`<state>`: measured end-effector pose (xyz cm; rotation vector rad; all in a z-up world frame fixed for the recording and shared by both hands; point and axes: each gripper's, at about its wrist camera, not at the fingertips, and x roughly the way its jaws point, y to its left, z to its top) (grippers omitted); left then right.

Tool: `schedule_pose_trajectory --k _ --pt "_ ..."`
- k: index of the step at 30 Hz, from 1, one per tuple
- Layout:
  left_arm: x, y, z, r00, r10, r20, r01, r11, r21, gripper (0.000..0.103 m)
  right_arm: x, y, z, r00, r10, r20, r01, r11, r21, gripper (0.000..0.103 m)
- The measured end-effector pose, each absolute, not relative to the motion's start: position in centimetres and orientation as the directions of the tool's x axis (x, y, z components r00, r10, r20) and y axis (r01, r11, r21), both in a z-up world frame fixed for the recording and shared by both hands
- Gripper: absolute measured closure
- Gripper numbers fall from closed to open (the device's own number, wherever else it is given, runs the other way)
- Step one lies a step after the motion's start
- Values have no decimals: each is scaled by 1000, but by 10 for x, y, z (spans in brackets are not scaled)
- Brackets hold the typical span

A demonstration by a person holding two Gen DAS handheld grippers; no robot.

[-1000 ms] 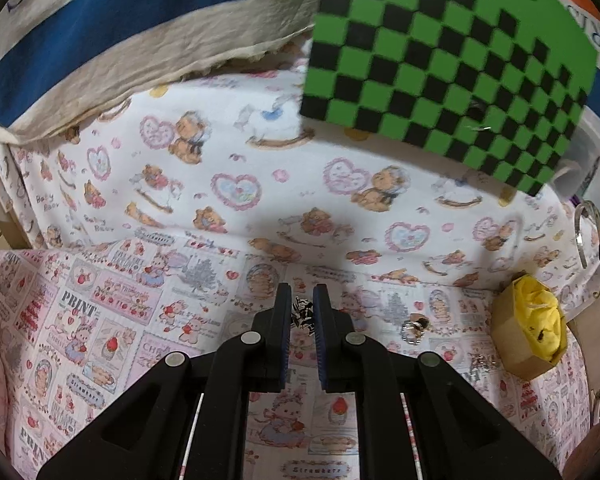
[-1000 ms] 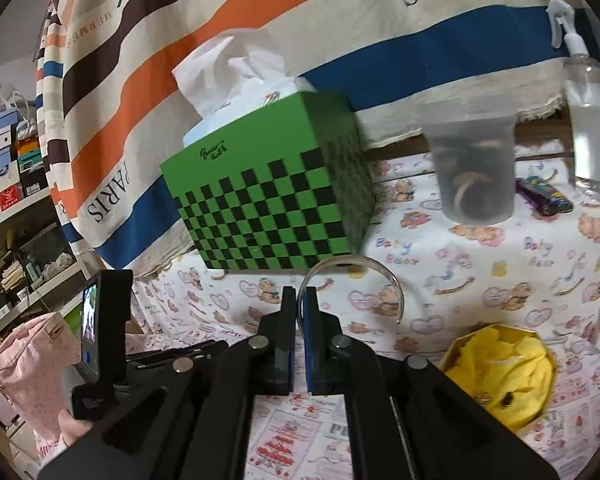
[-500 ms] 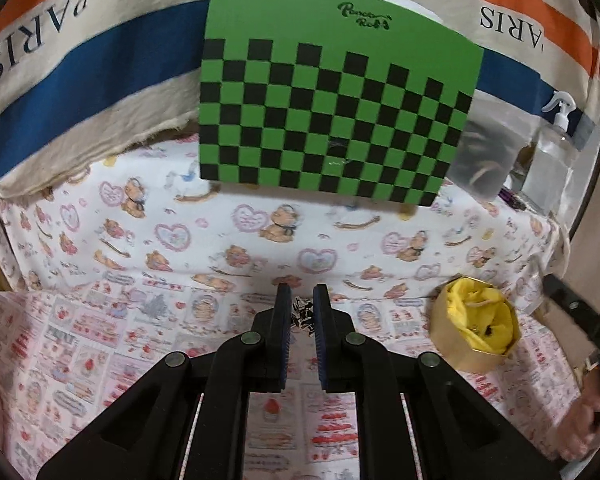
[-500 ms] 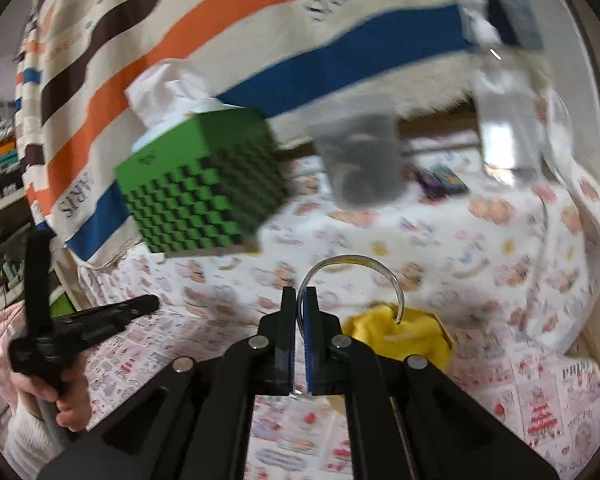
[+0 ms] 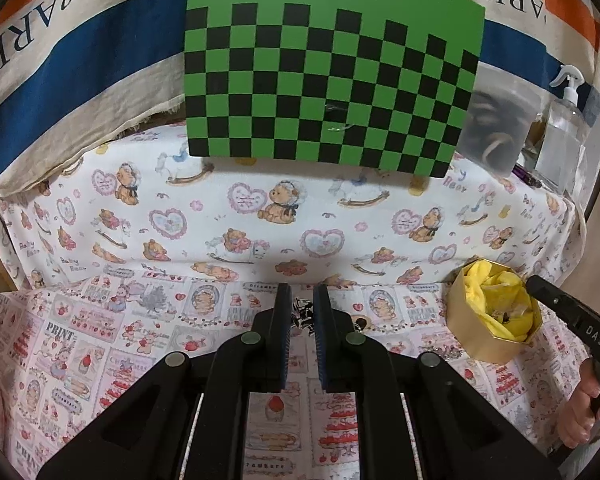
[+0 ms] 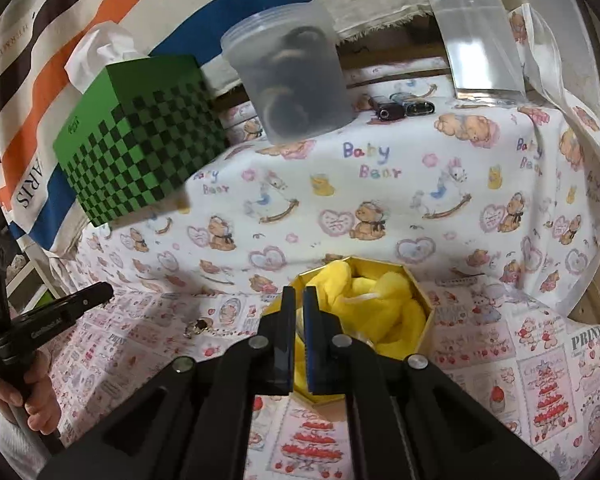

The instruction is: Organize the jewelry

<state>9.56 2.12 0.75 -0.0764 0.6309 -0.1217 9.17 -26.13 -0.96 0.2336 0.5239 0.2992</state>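
Note:
A gold octagonal box (image 5: 488, 342) lined with yellow cloth (image 6: 384, 304) sits on the printed cloth; it also shows in the right wrist view (image 6: 420, 334). My right gripper (image 6: 299, 300) hangs over the box's left rim, its jaws a narrow gap apart with nothing seen between them. A silver bangle shows as a pale arc (image 6: 362, 298) in the yellow cloth. My left gripper (image 5: 302, 300) is shut on a small black-and-white piece of jewelry (image 5: 304, 316) above the cloth. A ring (image 6: 198, 326) lies left of the box.
A green checkered tissue box (image 5: 328, 80) stands at the back. A frosted plastic cup (image 6: 292, 72), a clear spray bottle (image 6: 476, 32) and two lighters (image 6: 402, 108) stand on the raised shelf. Small loose jewelry (image 5: 440, 354) lies by the box.
My right gripper came down over the yellow-lined box and the bangle it held is no longer between its fingers. My left gripper lifted and turned right, still holding its piece.

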Motion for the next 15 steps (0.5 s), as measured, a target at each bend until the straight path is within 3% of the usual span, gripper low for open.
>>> schedule_pose_trajectory --k 10,12,13,15 --pt "84 7 23 814 -173 -555 144 985 -96 93 87 -279 1 844 333 -422 -185 917 353 100" --pt "82 -7 34 814 -220 -538 202 975 -94 93 88 -293 3 845 339 -413 -162 899 407 91" --pt "83 -13 39 815 -229 -532 209 973 -99 93 90 -301 2 842 334 -423 -138 893 429 79" --pt "88 -28 46 800 -260 -540 226 965 -129 93 95 -314 -1 839 282 -465 -71 905 420 76"
